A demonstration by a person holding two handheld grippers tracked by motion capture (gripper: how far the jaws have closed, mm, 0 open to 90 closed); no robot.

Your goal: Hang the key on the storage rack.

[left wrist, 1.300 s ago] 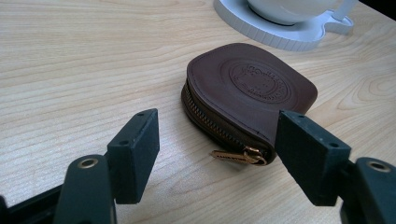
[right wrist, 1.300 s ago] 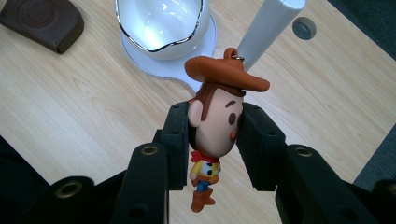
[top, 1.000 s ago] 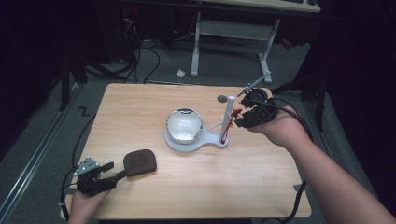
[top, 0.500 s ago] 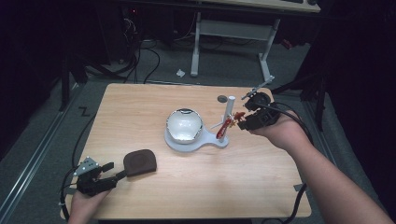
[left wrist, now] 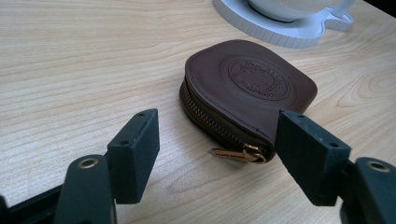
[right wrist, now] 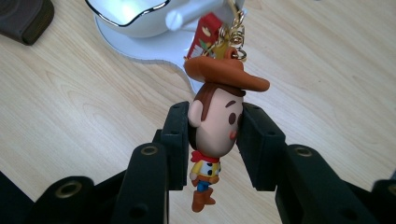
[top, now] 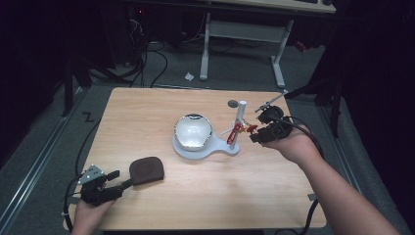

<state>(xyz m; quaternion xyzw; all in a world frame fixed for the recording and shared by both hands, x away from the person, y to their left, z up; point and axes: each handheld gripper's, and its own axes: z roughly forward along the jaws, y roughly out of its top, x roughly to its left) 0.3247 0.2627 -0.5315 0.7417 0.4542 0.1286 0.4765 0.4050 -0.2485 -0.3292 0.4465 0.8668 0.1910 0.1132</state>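
The wooden table (top: 147,112) carries a white stand (top: 205,147) with a domed mirror (top: 194,130) and an upright post (top: 240,117) with a side peg. A brown zip pouch (top: 146,169) lies flat near the table's front left, well apart from the stand.

The left gripper (top: 115,188) rests low at the pouch; its jaws stand open, one on each side of the zip end (left wrist: 243,151), without pressing.

The right gripper (top: 253,134) sits just beside the post. Its jaws are clamped on the head of a cowboy figure keychain (right wrist: 217,126), whose chain (right wrist: 231,35) runs up toward the peg.

Risks, as a judgement:
- The grip bears on a rounded head; a sideways pull may let the figure slip out.
- If the ring is hooked on the peg, a hard pull may tip or drag the light stand.
- Whether the ring is on the peg cannot be told.
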